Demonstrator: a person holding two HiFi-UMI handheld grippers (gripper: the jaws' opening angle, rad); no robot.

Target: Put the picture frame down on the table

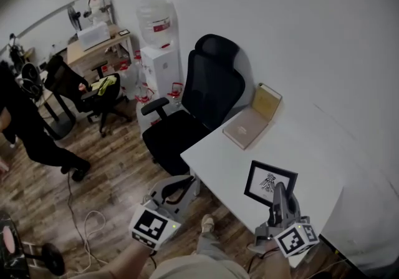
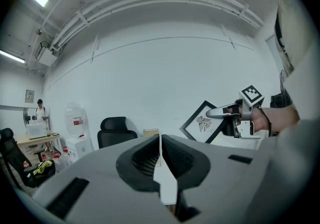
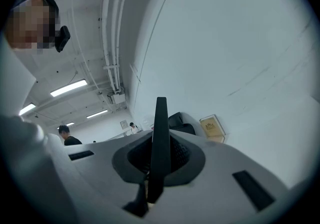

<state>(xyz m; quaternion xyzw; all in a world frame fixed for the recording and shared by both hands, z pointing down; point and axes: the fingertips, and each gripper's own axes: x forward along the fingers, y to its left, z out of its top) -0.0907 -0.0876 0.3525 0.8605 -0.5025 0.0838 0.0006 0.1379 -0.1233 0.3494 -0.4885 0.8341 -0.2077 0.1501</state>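
Note:
A black picture frame [image 1: 270, 182] with a white mat and a small dark drawing is held over the white table [image 1: 312, 146], near its front edge. My right gripper [image 1: 280, 195] is shut on the frame's near side. In the right gripper view the frame [image 3: 160, 118] shows edge-on as a thin black strip between the jaws of the right gripper [image 3: 159, 154]. The left gripper view shows the frame [image 2: 200, 124] tilted on a corner. I cannot tell whether it touches the table. My left gripper [image 1: 177, 185] hangs left of the table, shut and empty [image 2: 160, 140].
A tan book or box [image 1: 255, 118] lies at the table's far end, with one part leaning on the wall. A black office chair [image 1: 199, 103] stands left of the table. A water dispenser [image 1: 159, 53] and people are further back over the wooden floor.

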